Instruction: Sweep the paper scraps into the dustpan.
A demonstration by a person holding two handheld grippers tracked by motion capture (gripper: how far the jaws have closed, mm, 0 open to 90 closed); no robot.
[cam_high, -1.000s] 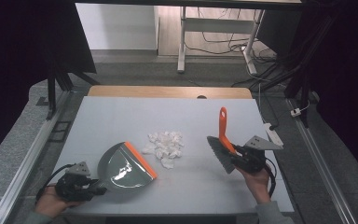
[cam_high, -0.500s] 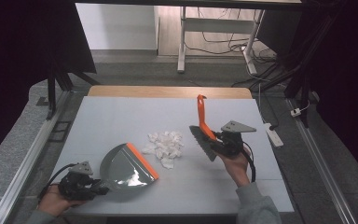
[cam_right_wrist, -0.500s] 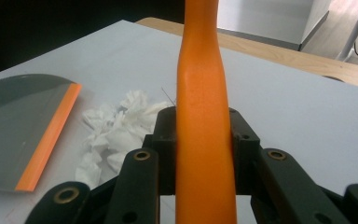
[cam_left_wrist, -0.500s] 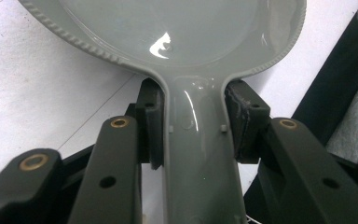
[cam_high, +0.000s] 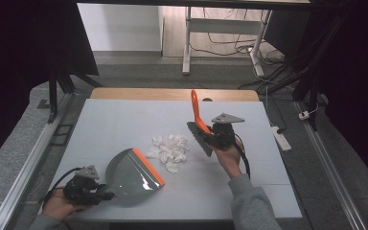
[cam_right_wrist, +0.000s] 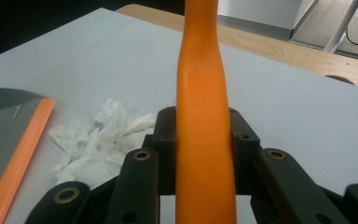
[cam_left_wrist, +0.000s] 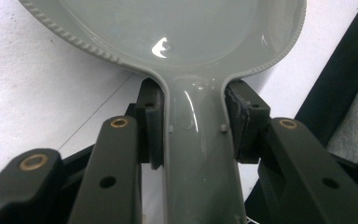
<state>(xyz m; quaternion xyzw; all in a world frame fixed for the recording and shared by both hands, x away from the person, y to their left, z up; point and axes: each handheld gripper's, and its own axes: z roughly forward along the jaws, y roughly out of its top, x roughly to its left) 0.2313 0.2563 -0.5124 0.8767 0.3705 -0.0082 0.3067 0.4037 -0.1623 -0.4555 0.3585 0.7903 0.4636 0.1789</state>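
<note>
A grey dustpan (cam_high: 132, 173) with an orange lip lies on the white table, its mouth toward a pile of crumpled white paper scraps (cam_high: 170, 148). My left gripper (cam_high: 96, 190) is shut on the dustpan's handle (cam_left_wrist: 200, 154) at the front left. My right gripper (cam_high: 211, 136) is shut on a brush with an orange handle (cam_high: 196, 111), and the handle (cam_right_wrist: 204, 140) rises between its jaws. The brush's dark bristle head (cam_high: 200, 139) hangs just right of the scraps (cam_right_wrist: 93, 140). The dustpan's orange lip (cam_right_wrist: 21, 154) lies left of the scraps in the right gripper view.
The white table (cam_high: 124, 120) ends in a wooden strip (cam_high: 172, 93) at the far edge. A power strip (cam_high: 280, 139) lies on the floor to the right. Metal rails run along both sides, and a desk frame (cam_high: 187, 43) stands beyond the table.
My right gripper has carried the brush leftward and a little farther up the table, from the right side to just beside the scraps. The left gripper and dustpan have stayed put.
</note>
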